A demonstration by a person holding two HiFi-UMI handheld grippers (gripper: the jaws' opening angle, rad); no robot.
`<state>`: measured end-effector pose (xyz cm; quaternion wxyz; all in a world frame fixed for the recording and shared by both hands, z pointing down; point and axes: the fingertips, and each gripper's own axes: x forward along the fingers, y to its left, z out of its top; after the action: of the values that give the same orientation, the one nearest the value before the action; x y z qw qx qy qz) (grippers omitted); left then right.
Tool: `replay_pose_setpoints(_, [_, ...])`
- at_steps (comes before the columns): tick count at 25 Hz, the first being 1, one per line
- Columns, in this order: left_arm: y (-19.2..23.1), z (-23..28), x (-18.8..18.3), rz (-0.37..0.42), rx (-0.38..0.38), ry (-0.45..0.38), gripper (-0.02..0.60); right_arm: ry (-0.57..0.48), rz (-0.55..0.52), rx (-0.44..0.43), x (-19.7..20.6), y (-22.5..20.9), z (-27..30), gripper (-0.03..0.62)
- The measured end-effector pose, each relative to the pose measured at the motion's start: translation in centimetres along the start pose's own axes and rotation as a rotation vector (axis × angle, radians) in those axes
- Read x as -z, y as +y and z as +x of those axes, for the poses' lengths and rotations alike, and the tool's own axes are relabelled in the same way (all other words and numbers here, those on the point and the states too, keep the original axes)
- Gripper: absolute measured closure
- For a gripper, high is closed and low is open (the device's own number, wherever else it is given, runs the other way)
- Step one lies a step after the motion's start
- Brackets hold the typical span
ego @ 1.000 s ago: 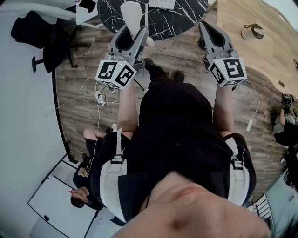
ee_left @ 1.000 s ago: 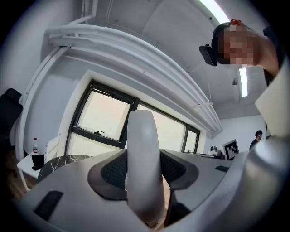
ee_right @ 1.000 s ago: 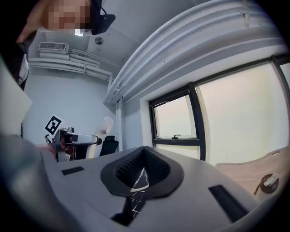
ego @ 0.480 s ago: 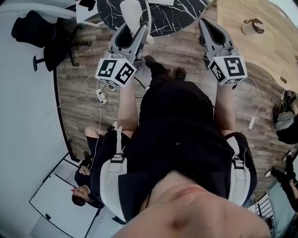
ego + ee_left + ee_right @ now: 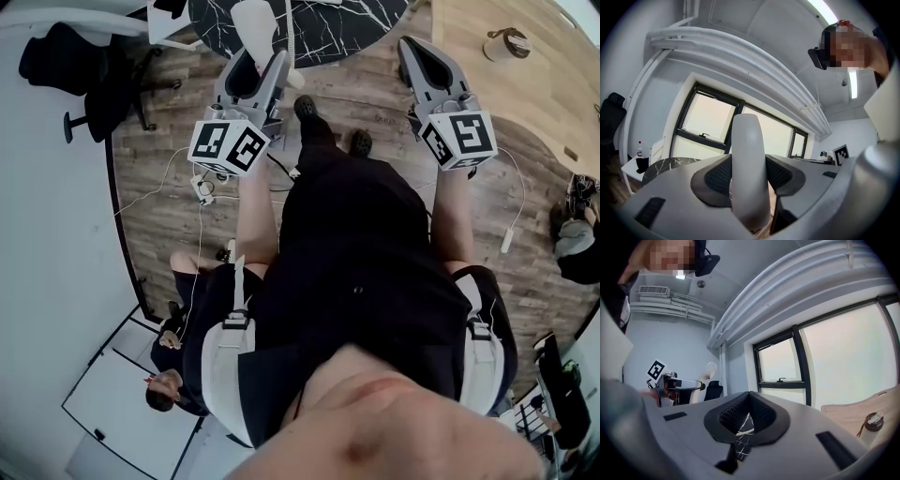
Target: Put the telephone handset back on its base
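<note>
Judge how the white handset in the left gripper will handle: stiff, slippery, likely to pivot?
The handset looks like a rigid moulded shell, so it is probably stiff. Its smooth surface may slip, though the textured pads of the left gripper clamp it. It sticks out well past the jaws, so it could pivot if bumped.

Smooth, pale grey-white telephone handset (image 5: 747, 140) — standing upright, clamped between the pads of the left hand-held gripper (image 5: 749, 174).

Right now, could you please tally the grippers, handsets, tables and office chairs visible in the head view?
Grippers: 2 (left gripper, right gripper)
Handsets: 1 (white handset)
Tables: 2 (black marble table, light wooden table)
Office chairs: 1 (black office chair)
Total: 6
</note>
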<state>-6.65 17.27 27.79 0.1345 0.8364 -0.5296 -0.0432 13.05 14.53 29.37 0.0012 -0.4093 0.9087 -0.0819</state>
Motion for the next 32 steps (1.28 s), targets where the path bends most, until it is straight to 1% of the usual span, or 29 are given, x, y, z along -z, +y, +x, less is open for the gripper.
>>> replay_pose_setpoints(6, [0.8,0.2,-0.1,0.0,-0.003,0.01,0.356,0.004,0.004,0.002,0.1,-0.2,0.8,0.565])
replay_pose_setpoints(11, [2.2,1.7,-0.1,-0.01,0.003,0.021,0.356,0.017,0.002,0.007,0.1,-0.7,2.6,0.565])
replay_pose_setpoints(22, [7.4,7.7,-0.9,-0.042,0.037,0.049,0.356,0.048,-0.006,0.027,-1.1,-3.3,9.4,0.565])
replay_pose_setpoints(26, [9.5,10.0,-1.7,-0.054,0.07,0.045,0.356,0.053,-0.011,0.03,-1.5,-4.1,12.6,0.565])
replay_pose_setpoints(29, [11.2,11.6,-1.9,-0.052,0.083,0.056,0.356,0.067,-0.018,0.039,-1.6,-4.7,14.6,0.565])
replay_pose_setpoints(32, [12.7,13.2,-2.1,-0.034,0.094,0.068,0.356,0.078,-0.023,0.047,-1.7,-5.0,16.4,0.565])
